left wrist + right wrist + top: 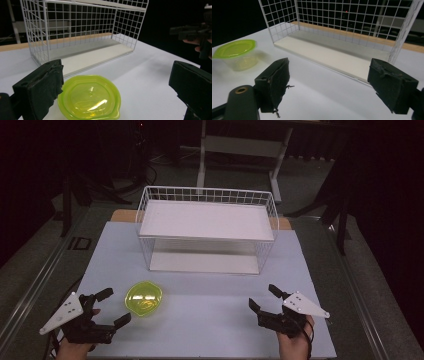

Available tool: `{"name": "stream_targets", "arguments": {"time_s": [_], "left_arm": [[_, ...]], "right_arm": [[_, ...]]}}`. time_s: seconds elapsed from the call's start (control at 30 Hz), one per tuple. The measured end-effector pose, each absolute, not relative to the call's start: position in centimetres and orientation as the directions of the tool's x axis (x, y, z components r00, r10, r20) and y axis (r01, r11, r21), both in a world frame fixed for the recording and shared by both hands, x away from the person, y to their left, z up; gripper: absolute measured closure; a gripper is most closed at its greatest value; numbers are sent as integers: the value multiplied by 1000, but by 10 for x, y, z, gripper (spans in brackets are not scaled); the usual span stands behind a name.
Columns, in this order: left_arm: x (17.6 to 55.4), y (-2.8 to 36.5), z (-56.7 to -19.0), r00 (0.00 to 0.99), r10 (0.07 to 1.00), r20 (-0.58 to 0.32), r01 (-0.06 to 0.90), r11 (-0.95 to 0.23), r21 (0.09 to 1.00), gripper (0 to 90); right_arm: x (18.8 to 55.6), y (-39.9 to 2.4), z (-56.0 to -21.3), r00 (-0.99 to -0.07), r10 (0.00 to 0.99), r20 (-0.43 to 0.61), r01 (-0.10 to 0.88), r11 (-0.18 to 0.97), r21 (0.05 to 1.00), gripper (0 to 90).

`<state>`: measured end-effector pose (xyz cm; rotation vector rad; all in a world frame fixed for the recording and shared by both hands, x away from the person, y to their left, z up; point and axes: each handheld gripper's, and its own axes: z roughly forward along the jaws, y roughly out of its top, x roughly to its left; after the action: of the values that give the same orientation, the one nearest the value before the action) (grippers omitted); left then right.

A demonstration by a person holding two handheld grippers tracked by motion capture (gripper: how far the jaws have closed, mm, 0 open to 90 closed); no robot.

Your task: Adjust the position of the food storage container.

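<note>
the translucent lime-green plastic bowl (144,298) sits on the white desk (210,320) before the white wire two-tier rack (207,229), just beside the left gripper (111,307), whose fingers gape wide and empty, seemingly lined up to grasp it. the right gripper (265,298) waits apart, also wide open and empty.
</note>
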<state>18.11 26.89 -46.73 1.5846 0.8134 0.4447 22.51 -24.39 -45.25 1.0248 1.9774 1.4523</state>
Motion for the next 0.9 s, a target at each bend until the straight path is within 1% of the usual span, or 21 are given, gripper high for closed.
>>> {"name": "stream_targets", "arguments": {"time_s": [0.1,0.2,0.33,0.4,0.53,0.57,0.67,0.73,0.83,0.87,0.9], "left_arm": [[181,271,-463,672,721,-169,252,-8,968,5],[179,271,-461,671,726,-155,240,-16,971,5],[181,269,-461,675,717,-174,264,-15,964,5],[183,268,-462,670,721,-177,278,-22,960,6],[185,266,-462,654,739,-161,271,-30,962,5],[190,259,-463,673,721,-165,288,-50,956,6],[192,256,-465,700,693,-172,282,-46,958,5],[194,255,-465,692,703,-164,299,-73,951,5],[196,261,-465,682,712,-165,307,-74,949,6],[196,265,-465,684,710,-165,302,-70,951,36],[196,269,-464,683,712,-165,297,-64,953,108]], "right_arm": [[223,-243,-450,-610,791,51,280,155,948,176],[222,-241,-448,-615,787,46,271,156,950,176],[221,-237,-447,-628,778,36,258,164,952,176],[221,-236,-447,-632,775,33,257,169,951,176],[222,-235,-449,-638,768,54,273,160,949,175],[223,-233,-450,-646,760,64,278,157,947,175],[222,-231,-450,-651,757,52,275,171,946,175],[222,-230,-450,-654,755,52,274,171,946,175],[222,-230,-450,-653,755,57,279,169,945,175],[223,-230,-451,-652,756,64,283,164,945,175],[223,-230,-451,-652,755,68,287,162,944,176]]}}
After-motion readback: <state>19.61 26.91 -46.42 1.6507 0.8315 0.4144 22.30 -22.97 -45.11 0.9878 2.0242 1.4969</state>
